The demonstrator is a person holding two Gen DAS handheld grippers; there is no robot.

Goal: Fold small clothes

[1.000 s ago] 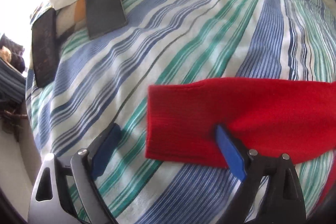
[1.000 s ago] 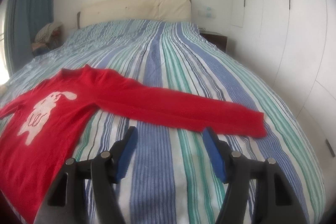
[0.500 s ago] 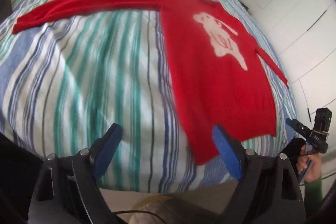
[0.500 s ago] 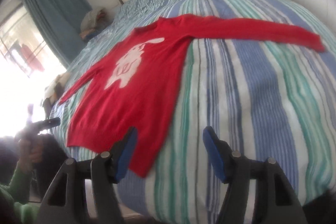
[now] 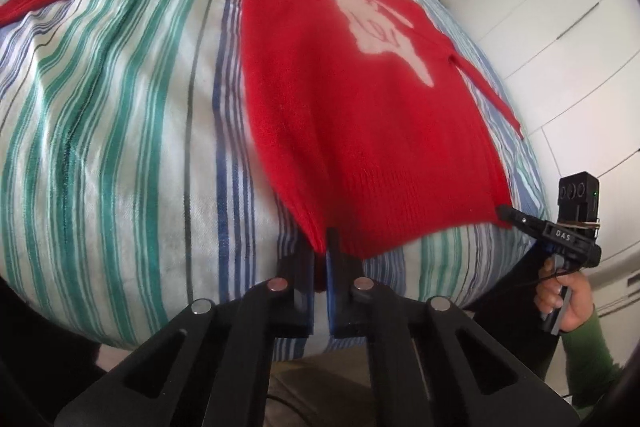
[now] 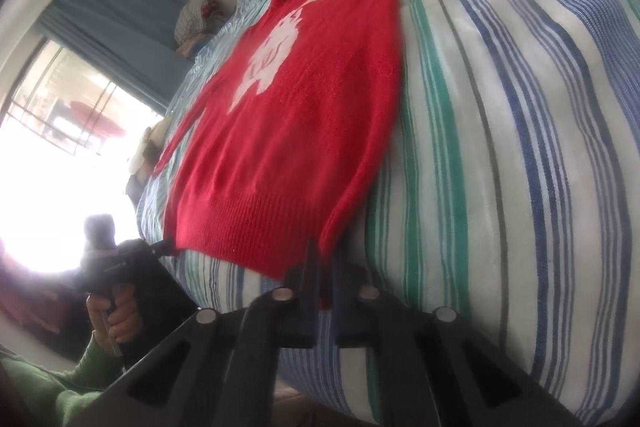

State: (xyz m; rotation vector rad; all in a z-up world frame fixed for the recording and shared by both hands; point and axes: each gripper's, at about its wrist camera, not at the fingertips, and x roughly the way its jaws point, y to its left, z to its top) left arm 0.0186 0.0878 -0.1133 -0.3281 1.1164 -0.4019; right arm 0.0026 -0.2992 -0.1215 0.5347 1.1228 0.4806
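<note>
Red sweater [image 5: 360, 131] with white rabbit motif [image 5: 376, 23], spread flat, front up, on striped bedspread [image 5: 120, 147]; sleeves stretched out sideways. Left gripper [image 5: 320, 251] just clamped onto one hem corner, fabric pinched between its pads. Right gripper [image 6: 316, 267] likewise just closed on the opposite hem corner. Green sleeve [image 5: 588, 355] behind right hand [image 5: 564, 299].

Your left gripper [image 5: 320, 247] is pinching the near left corner of the red sweater's [image 5: 360, 115] hem, its jaws having just closed on the knit. The sweater is lying flat on the striped bedspread [image 5: 120, 131], sleeves stretching out. Your right gripper [image 5: 505, 213] is touching the hem's right corner.
</note>
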